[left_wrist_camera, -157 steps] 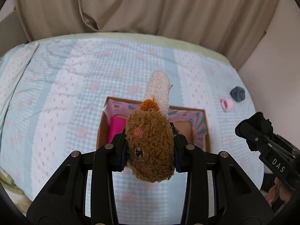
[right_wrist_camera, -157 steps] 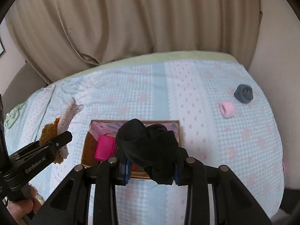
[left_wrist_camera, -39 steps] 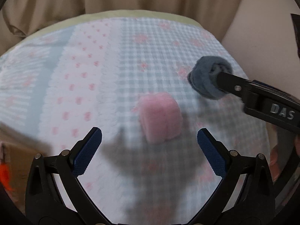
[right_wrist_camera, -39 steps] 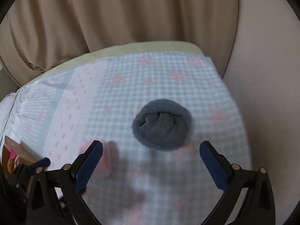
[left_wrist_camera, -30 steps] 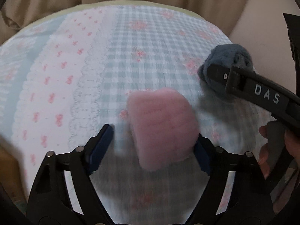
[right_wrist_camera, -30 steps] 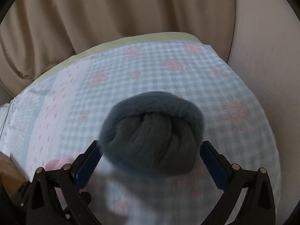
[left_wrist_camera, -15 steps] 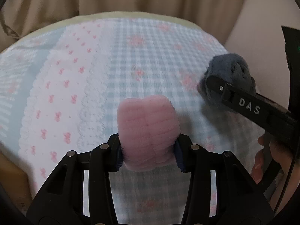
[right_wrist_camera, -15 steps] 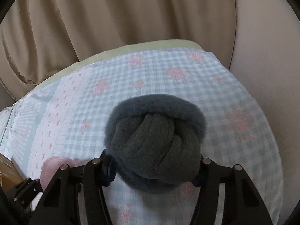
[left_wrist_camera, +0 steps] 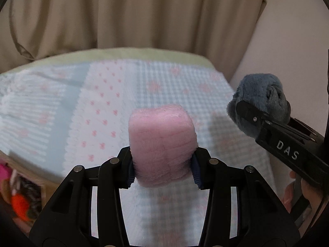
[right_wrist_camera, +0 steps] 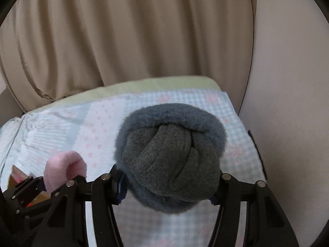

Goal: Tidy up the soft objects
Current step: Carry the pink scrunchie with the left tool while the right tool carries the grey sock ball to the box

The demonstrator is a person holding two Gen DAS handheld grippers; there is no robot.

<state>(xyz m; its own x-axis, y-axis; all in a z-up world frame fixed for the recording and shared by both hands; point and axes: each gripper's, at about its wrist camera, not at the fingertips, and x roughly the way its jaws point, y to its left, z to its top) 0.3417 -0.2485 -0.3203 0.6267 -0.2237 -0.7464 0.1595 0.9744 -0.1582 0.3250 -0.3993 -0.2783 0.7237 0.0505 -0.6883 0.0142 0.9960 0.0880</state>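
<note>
My left gripper [left_wrist_camera: 162,169] is shut on a fluffy pink sock roll [left_wrist_camera: 162,144] and holds it above the bed. My right gripper [right_wrist_camera: 167,187] is shut on a grey rolled sock ball [right_wrist_camera: 170,156], also lifted off the bed. In the left wrist view the grey ball [left_wrist_camera: 259,103] and the right gripper [left_wrist_camera: 285,148] show at the right. In the right wrist view the pink roll [right_wrist_camera: 63,168] shows at the lower left, in the left gripper. A cardboard box [left_wrist_camera: 24,193] with soft toys inside sits at the lower left.
The bed has a pale blue and pink patterned cover [left_wrist_camera: 102,98] with a green edge [left_wrist_camera: 123,53]. Beige curtains [right_wrist_camera: 123,30] hang behind it. A beige wall [right_wrist_camera: 287,103] stands close on the right.
Both grippers have closed on their sock rolls and lifted them off the bed cover. The box has come back into view at the lower left.
</note>
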